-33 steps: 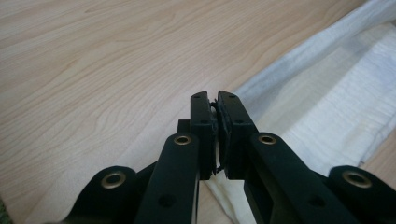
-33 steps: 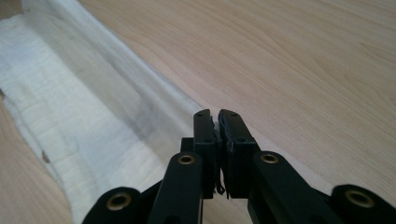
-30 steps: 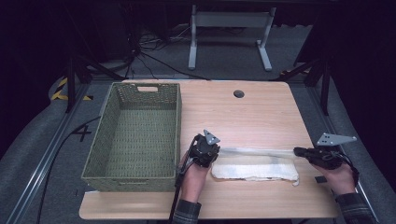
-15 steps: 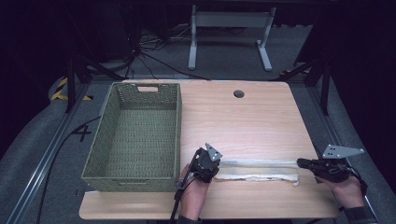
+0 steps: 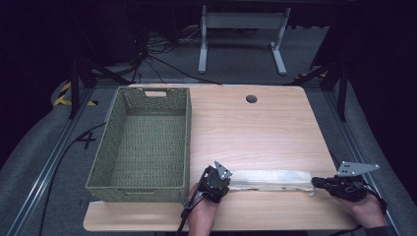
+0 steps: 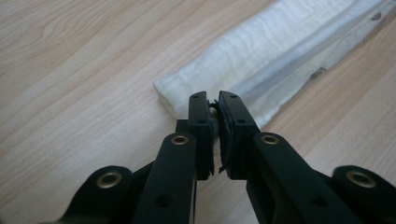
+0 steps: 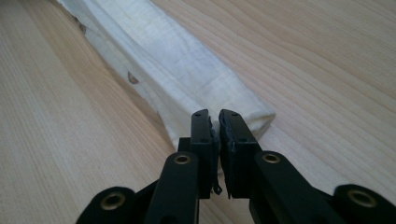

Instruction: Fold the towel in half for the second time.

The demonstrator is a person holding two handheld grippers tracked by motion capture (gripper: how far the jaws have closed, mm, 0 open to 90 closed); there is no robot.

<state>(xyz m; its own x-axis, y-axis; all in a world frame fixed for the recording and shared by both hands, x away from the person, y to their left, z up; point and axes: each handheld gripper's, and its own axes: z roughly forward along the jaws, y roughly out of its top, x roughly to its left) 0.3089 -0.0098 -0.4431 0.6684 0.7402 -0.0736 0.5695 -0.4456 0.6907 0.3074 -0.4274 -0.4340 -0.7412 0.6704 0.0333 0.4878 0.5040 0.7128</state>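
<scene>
Over the last second the white cloth [image 5: 271, 180] has gone from a wider folded band to a narrow strip, drawn nearer the tabletop's [image 5: 255, 132] bottom edge; another lengthwise fold looks just finished. The left hand-held gripper [image 5: 220, 183] is clenched at the strip's left end, the right hand-held gripper [image 5: 314, 183] at its right end, though whether either pinches fabric is unclear. The green wicker basket [image 5: 142, 142] sits empty at centre left.
</scene>
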